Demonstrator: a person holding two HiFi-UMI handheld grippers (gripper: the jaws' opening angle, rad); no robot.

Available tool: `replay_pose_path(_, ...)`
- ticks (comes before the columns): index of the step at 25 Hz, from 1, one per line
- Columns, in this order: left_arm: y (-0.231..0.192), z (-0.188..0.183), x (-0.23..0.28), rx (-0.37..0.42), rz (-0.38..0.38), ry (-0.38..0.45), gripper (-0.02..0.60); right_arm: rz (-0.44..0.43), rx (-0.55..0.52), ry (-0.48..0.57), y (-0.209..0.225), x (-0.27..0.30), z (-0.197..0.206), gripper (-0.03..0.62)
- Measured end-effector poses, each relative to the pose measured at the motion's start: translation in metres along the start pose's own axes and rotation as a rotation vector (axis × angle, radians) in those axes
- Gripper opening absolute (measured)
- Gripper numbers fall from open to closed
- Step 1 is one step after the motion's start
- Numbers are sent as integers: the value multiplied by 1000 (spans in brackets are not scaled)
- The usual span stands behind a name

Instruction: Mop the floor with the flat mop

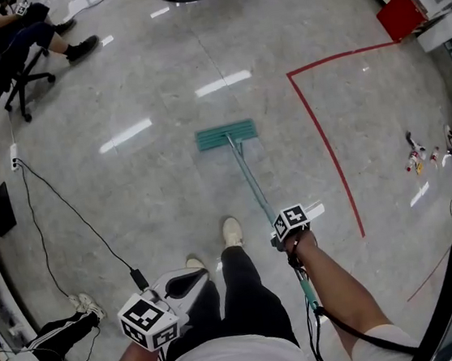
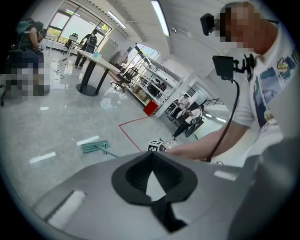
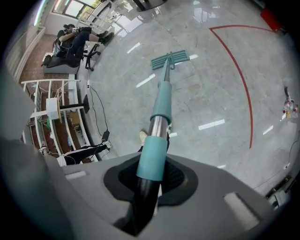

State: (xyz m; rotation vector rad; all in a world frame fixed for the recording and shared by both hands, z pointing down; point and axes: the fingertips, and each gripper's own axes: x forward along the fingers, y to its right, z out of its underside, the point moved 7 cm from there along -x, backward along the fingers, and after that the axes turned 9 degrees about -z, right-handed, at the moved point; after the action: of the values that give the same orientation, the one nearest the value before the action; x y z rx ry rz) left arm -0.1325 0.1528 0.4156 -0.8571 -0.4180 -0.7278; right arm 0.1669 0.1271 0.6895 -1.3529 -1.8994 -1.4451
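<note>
Head view: mop clamped on the right

Right hand-held gripper [image 3: 152,180] grips the teal-and-metal mop pole [image 1: 252,182]. Above it at frame centre, the teal rectangular flat mop head [image 1: 226,135] lies on the glossy grey floor [image 1: 153,184]. Left hand-held gripper [image 1: 191,279], at lower left, is closed and empty.

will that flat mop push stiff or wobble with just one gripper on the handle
Probably stiff: the handle looks like a straight metal tube. The mop head lies flat on the glossy floor, so it should glide rather than tip. With only the right gripper shut on the handle, far from the head, it may swing sideways.
</note>
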Motion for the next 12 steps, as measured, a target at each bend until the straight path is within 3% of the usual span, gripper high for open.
replay_pose_path(12, -10, -25, 16, -35, -53, 25, 3, 18, -45, -15, 4, -26, -66, 61)
